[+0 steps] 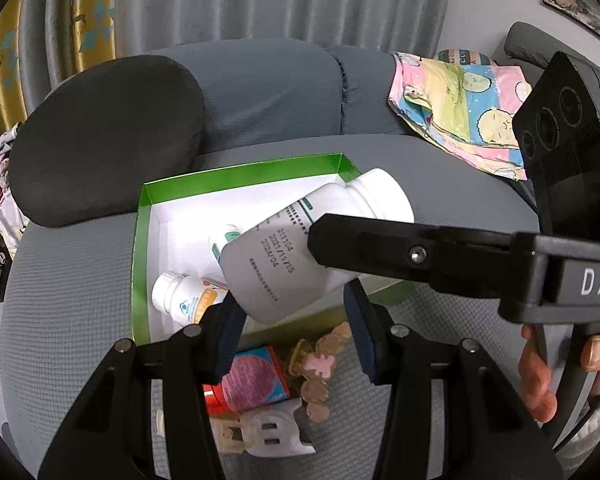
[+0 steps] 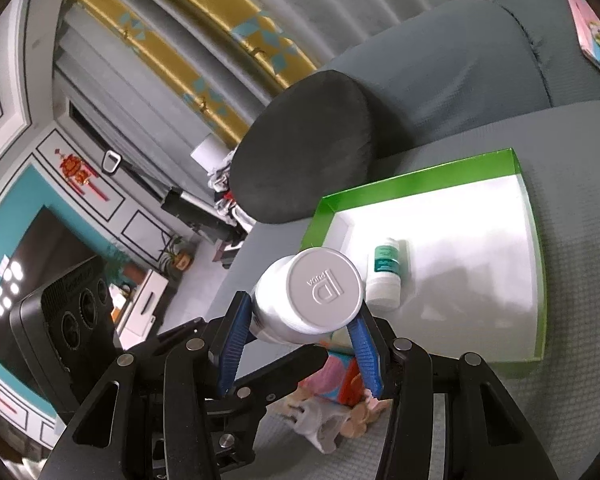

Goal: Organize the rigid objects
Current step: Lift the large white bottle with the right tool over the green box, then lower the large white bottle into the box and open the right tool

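Note:
A large white pill bottle [image 1: 296, 248] [image 2: 316, 292] is held in the air over the near edge of a green-rimmed white tray [image 1: 140, 248] [image 2: 420, 184]. My right gripper [image 2: 300, 336] is shut on it near its cap; it shows in the left wrist view [image 1: 340, 248] reaching in from the right. My left gripper [image 1: 292, 328] is open, its jaws either side of the bottle's base, apart from it. In the tray lie a small green-label bottle [image 2: 386, 276] and a small orange-label bottle [image 1: 188, 296].
On the grey sofa seat [image 1: 68, 288] by the tray lie a pink and red box [image 1: 256, 380], brown biscuit-shaped pieces [image 1: 320, 368] and a white plug adapter [image 1: 272, 428]. A dark round cushion [image 1: 104, 136] is behind the tray. A patterned cloth [image 1: 460, 108] lies at the right.

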